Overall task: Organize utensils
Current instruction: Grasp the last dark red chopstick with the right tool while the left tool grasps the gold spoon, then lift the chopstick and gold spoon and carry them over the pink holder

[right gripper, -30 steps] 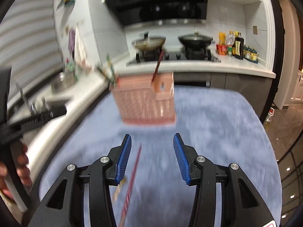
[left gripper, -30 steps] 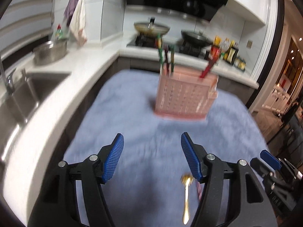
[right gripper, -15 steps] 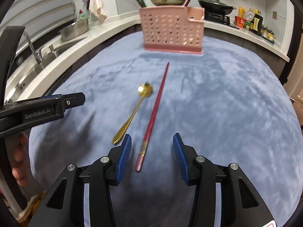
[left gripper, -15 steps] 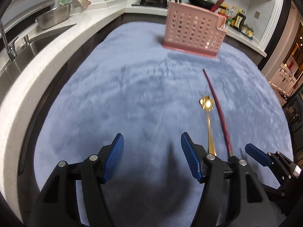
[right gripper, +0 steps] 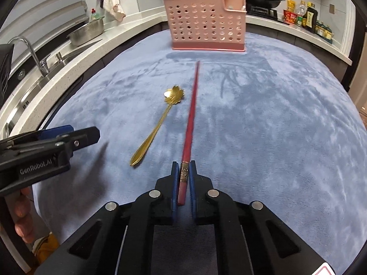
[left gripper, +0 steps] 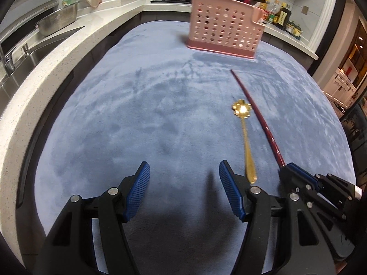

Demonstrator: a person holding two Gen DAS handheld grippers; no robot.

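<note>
A dark red chopstick (right gripper: 191,105) lies on the blue cloth (right gripper: 275,114), pointing toward the pink perforated utensil basket (right gripper: 206,23) at the far end. My right gripper (right gripper: 184,176) is closing its jaws on the chopstick's decorated near end, and the pads press on it. A gold spoon (right gripper: 158,126) with a flower-shaped bowl lies just left of the chopstick. In the left wrist view the spoon (left gripper: 246,142) and the chopstick (left gripper: 259,116) lie to the right of my left gripper (left gripper: 184,183). That gripper is open over bare cloth with nothing between its fingers.
Several utensils stand in the basket (left gripper: 224,25). A white counter with a sink (right gripper: 45,66) and a metal bowl (right gripper: 87,32) runs along the left. Pans sit on the stove behind the basket, and bottles (right gripper: 307,16) stand at the back right.
Both grippers dropped toward the cloth. The right jaws have closed on the chopstick's near end; half a second ago they stood open around it. The left gripper stays open.
</note>
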